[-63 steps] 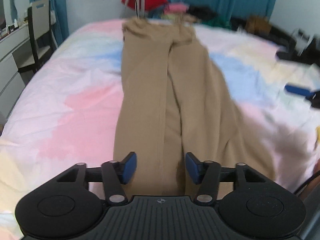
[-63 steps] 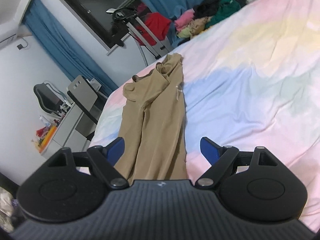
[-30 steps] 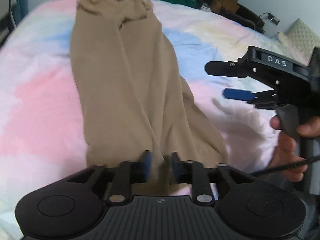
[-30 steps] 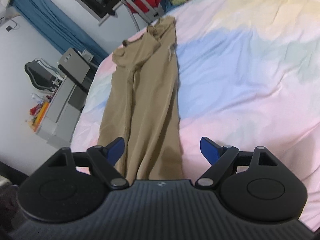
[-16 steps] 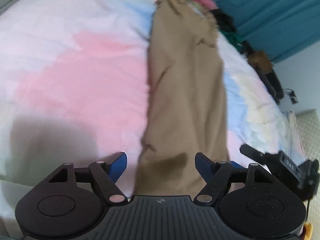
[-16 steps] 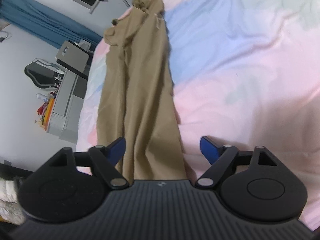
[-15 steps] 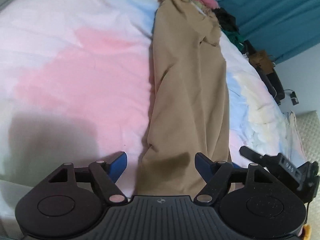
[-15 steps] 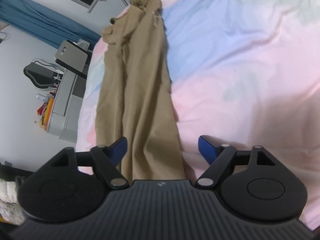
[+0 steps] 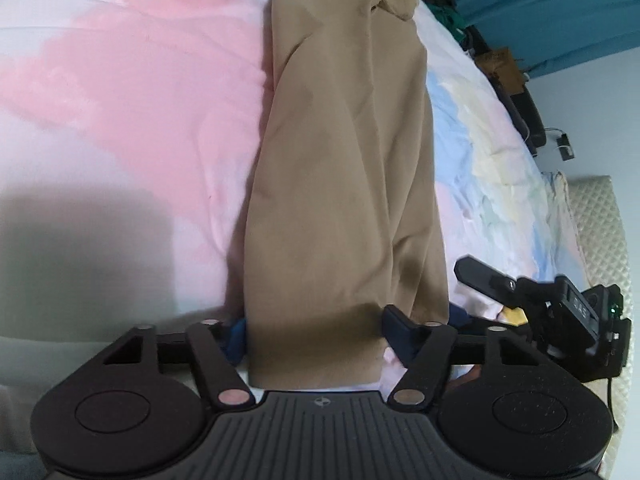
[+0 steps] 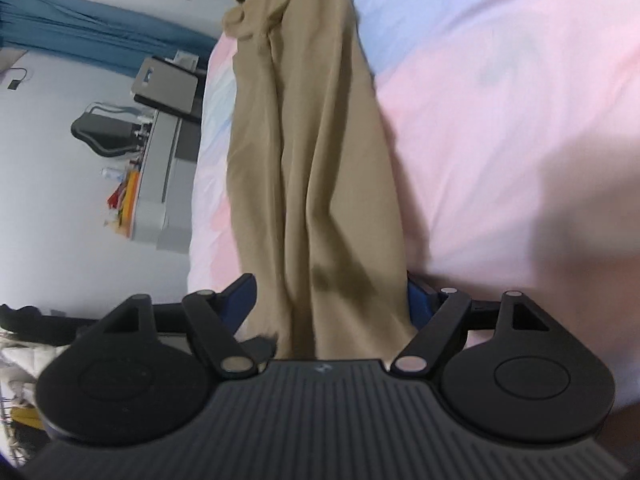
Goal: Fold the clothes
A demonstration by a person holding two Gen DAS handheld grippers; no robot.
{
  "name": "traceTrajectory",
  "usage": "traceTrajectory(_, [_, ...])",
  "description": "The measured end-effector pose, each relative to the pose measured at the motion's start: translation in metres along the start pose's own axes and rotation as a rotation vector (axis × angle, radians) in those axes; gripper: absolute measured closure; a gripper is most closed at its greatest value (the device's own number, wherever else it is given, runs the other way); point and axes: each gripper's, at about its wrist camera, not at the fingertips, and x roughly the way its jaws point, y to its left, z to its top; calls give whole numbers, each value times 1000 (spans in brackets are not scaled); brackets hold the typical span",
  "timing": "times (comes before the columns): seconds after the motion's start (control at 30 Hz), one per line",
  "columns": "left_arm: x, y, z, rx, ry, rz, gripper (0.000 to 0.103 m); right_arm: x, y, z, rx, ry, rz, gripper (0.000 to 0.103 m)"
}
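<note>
The left gripper (image 9: 316, 336) is sitting with its jaws spread wide, the near hem of the tan trousers (image 9: 344, 184) lying between the blue pads (image 9: 396, 330) and reaching back under the black housing; half a second ago the same jaws were equally wide but the hem was ending just ahead of them, so the tool has been moving lower and closer over the cloth; a second ago those pads were nearly pinched together. The right gripper (image 10: 330, 296) is likewise gaping, its fingertips (image 10: 240, 294) flanking the trouser end, which is now filling the whole gap and hiding most of the right-hand pad, where earlier bare sheet was showing on that side. In the left wrist view the right tool's black body is reaching in at the right edge, closer and larger than before; white letters are showing on it, sideways and too blurred to read here, though a second ago they were reading "DAS"; a small green light is glowing beside them. The trousers are lying lengthwise on the pastel bedsheet (image 9: 132, 80), legs side by side and overlapping, waistband bunched at the far end. Beyond, in the right wrist view, a grey desk (image 10: 160, 184) with a chair (image 10: 104, 132) is standing beside the bed under teal curtains (image 10: 100, 36); in the left wrist view dark clothes are piling up near another curtain.
</note>
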Motion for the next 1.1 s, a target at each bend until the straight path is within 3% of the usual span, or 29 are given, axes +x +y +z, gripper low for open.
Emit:
traceTrajectory(0.07, [0,0,-3,-2,-9,21,59,0,1,-8,3,16,-15,34])
traceTrajectory(0.13, [2,0,-5,-1,-14,24,64,-3,4,-13,-16,16,-34,35])
traceTrajectory(0.2, [3,-3,-5,0,-22,23,76,-3,6,-15,-30,16,-53,37])
traceTrajectory(0.23, [3,-4,-6,4,-25,22,78,-2,6,-15,-37,17,-66,40])
traceTrajectory(0.27, [2,-6,-7,10,-30,22,81,1,8,-15,-50,25,-85,49])
traceTrajectory(0.37, [1,-9,-9,19,-48,19,84,5,17,-23,-132,43,-151,52])
traceTrajectory(0.53, [-1,-5,-8,-4,-38,31,78,5,22,-28,-194,27,-214,54])
traceTrajectory(0.63, [-2,-2,-8,-5,-19,38,60,4,20,-26,-189,27,-209,54])
traceTrajectory(0.7, [0,1,-6,-15,-15,11,51,5,19,-26,-181,18,-211,63])
traceTrajectory(0.77, [3,2,-5,-23,-11,6,52,4,18,-26,-172,4,-214,86])
traceTrajectory(0.83, [6,2,-4,-24,-10,6,58,3,17,-26,-164,-7,-197,91])
traceTrajectory(0.9, [7,0,-5,-9,-14,0,86,-3,19,-26,-166,-33,-170,93])
traceTrajectory(1.1, [-36,4,-14,-10,-235,-156,90,-43,34,-24,-186,-165,-61,95])
